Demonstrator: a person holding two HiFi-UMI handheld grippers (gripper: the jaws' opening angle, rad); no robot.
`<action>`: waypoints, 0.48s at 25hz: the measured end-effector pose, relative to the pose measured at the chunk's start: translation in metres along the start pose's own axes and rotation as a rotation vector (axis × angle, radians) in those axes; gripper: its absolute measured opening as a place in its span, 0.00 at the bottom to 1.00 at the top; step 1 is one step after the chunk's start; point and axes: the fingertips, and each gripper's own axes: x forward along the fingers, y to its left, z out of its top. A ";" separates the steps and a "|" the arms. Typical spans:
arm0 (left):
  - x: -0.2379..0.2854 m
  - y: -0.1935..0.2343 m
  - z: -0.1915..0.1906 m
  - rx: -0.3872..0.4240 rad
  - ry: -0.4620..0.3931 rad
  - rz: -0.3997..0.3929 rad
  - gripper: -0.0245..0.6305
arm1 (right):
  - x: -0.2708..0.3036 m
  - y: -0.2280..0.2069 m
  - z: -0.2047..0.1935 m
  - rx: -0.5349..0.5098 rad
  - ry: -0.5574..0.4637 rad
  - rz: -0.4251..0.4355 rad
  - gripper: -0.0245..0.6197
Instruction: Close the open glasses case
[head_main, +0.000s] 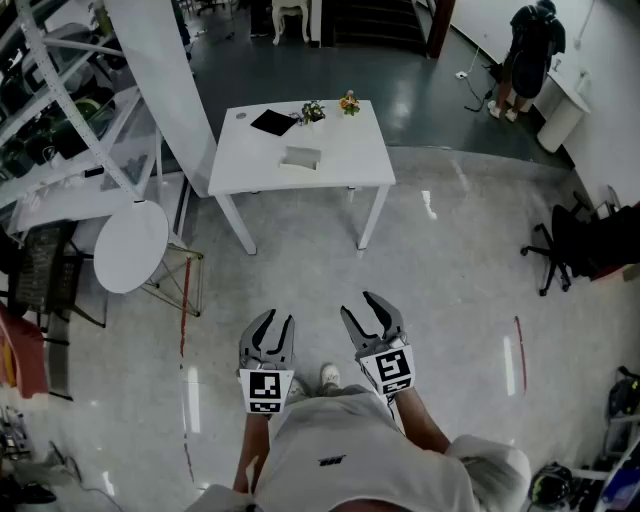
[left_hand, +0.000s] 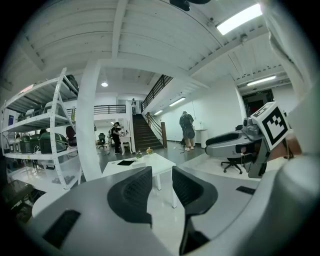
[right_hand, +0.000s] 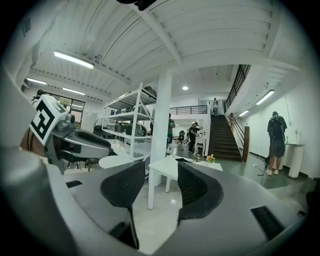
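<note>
A white table (head_main: 340, 165) stands a few steps ahead of me. On it lie a flat black item (head_main: 273, 122), a small grey item (head_main: 301, 156) and two little flower pots (head_main: 349, 102). At this distance I cannot tell which one is the glasses case. My left gripper (head_main: 277, 320) and right gripper (head_main: 359, 305) hover side by side over the floor, well short of the table. Both are open and hold nothing. The table (left_hand: 159, 163) shows between the left jaws in the left gripper view. The same table (right_hand: 172, 167) shows between the right jaws in the right gripper view.
A white pillar (head_main: 165, 80) rises by the table's left corner. A round white side table (head_main: 130, 245) and metal shelving (head_main: 50, 110) stand at the left. An office chair (head_main: 565, 250) is at the right. A person (head_main: 527, 55) stands far back right.
</note>
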 end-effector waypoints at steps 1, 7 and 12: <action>0.002 -0.003 0.001 0.003 -0.001 -0.002 0.25 | 0.000 -0.002 0.000 0.005 -0.004 0.001 0.35; 0.015 -0.019 0.010 0.001 -0.014 -0.001 0.25 | -0.003 -0.020 -0.010 0.008 0.004 0.016 0.35; 0.027 -0.019 0.017 0.012 -0.016 -0.001 0.25 | 0.005 -0.031 -0.002 0.027 -0.017 0.016 0.35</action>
